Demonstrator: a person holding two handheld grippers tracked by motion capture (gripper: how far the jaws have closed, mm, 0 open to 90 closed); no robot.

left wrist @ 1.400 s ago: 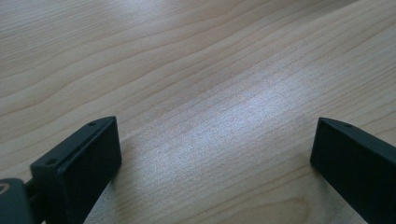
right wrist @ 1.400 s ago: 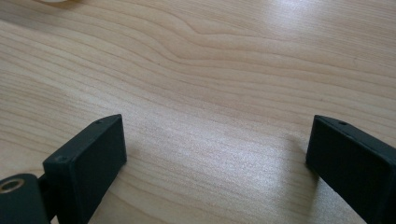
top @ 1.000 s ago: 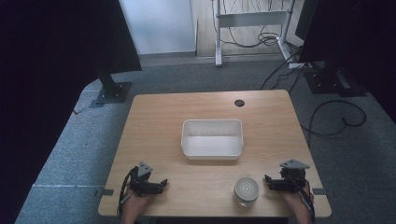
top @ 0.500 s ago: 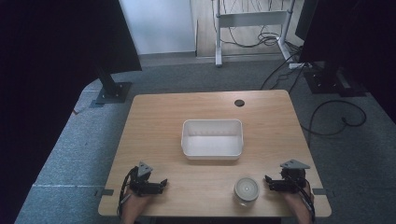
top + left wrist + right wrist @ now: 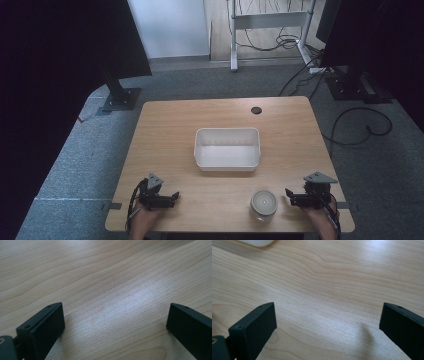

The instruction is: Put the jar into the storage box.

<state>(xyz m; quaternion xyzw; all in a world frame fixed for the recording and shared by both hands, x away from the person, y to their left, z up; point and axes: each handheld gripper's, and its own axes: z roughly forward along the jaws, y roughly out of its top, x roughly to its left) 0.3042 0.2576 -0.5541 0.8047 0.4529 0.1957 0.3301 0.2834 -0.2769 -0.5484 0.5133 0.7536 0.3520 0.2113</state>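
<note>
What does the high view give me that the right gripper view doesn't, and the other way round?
High view alone: the white bin mid-table, the round jar just left of the right gripper, and the left gripper at the near edge. Right gripper view alone: a close look along its two black jaws, set wide apart with nothing between them. Both share the wooden table, the right gripper itself, and what is probably the bin.

Lab: carpet (image 5: 90, 150), cables (image 5: 360, 125), dark stands (image 5: 117, 95).
</note>
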